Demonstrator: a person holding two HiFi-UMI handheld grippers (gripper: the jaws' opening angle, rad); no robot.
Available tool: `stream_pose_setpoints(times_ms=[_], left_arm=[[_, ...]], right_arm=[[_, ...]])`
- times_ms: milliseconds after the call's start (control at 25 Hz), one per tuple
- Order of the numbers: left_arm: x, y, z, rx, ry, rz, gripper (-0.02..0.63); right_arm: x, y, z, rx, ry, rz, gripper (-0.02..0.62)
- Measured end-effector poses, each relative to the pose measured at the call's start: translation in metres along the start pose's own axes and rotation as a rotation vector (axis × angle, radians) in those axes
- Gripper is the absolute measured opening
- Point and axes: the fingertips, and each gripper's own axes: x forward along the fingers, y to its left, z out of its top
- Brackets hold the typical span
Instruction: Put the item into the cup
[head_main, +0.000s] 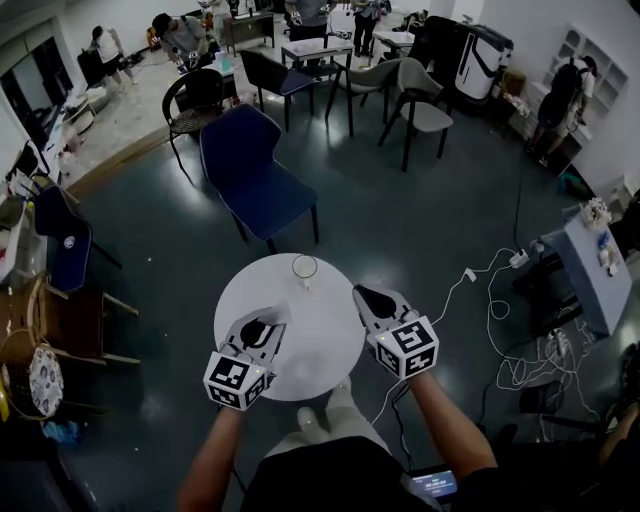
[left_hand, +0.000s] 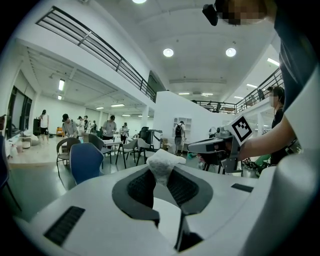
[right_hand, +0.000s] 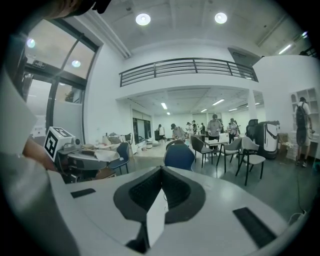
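Observation:
A clear glass cup (head_main: 304, 268) stands at the far edge of the round white table (head_main: 320, 350). My left gripper (head_main: 272, 313) hovers over the table's left part, shut on a crumpled white wad of paper (left_hand: 162, 163) that sticks up from between its pads (left_hand: 186, 186). In the head view the wad (head_main: 278, 311) shows as a pale lump at the jaw tips, short of the cup and to its left. My right gripper (head_main: 362, 293) is over the table's right edge, its jaws closed together with nothing between them (right_hand: 161, 176). The cup is not visible in either gripper view.
A blue chair (head_main: 255, 175) stands just beyond the table, with more chairs and tables behind it. White cables and a power strip (head_main: 505, 310) lie on the floor to the right. A wooden chair (head_main: 60, 320) is at the left. Several people stand far off.

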Motion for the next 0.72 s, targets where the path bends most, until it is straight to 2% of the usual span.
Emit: stream_pose_setpoints(times_ms=[280, 720], left_arm=[[0.055, 0.017, -0.011, -0.007, 0.045, 0.015, 0.072], [0.139, 0.06, -0.055, 0.001, 0.179, 0.067, 0.072]], right_arm=[[0.03, -0.042, -0.008, -0.003, 0.029, 0.036, 0.017], [0.075, -0.104, -0.04, 0.008, 0.109, 0.065, 0.017]])
